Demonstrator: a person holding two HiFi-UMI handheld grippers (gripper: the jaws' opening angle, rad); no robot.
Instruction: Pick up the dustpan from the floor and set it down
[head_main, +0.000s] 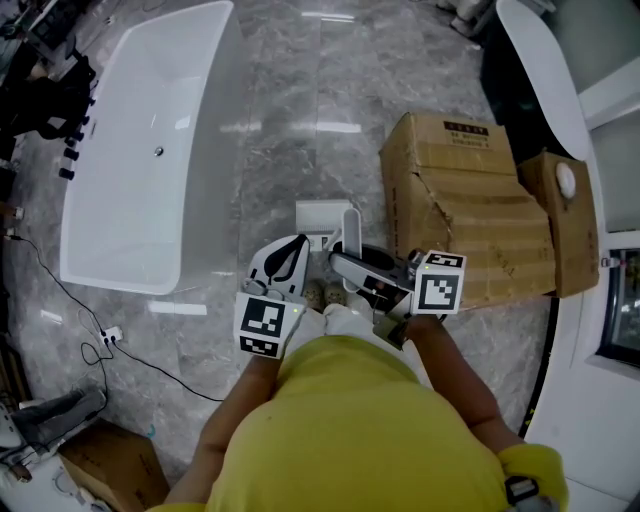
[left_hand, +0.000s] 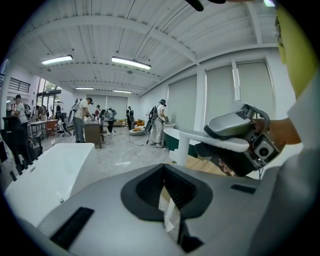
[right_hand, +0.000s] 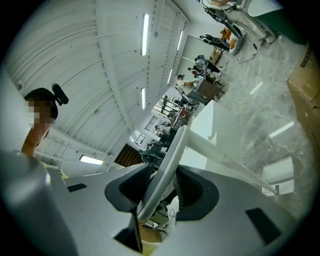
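The white dustpan (head_main: 320, 215) hangs just over the grey marble floor in the head view, its long handle (head_main: 350, 228) rising toward me. My right gripper (head_main: 345, 262) points left and is shut on that handle. In the right gripper view the handle (right_hand: 165, 170) runs between the two pads and the pan (right_hand: 278, 176) shows low at the right. My left gripper (head_main: 290, 262) hovers just left of the dustpan without touching it. In its own view the left gripper (left_hand: 167, 200) has its jaws together with nothing in them, and the right gripper (left_hand: 240, 137) shows holding the handle (left_hand: 212, 140).
A white bathtub (head_main: 140, 150) stands at the left. Taped cardboard boxes (head_main: 460, 200) sit close on the right of the dustpan. A black cable and a power strip (head_main: 110, 335) lie on the floor at the lower left. Several people (left_hand: 80, 117) work far off in the hall.
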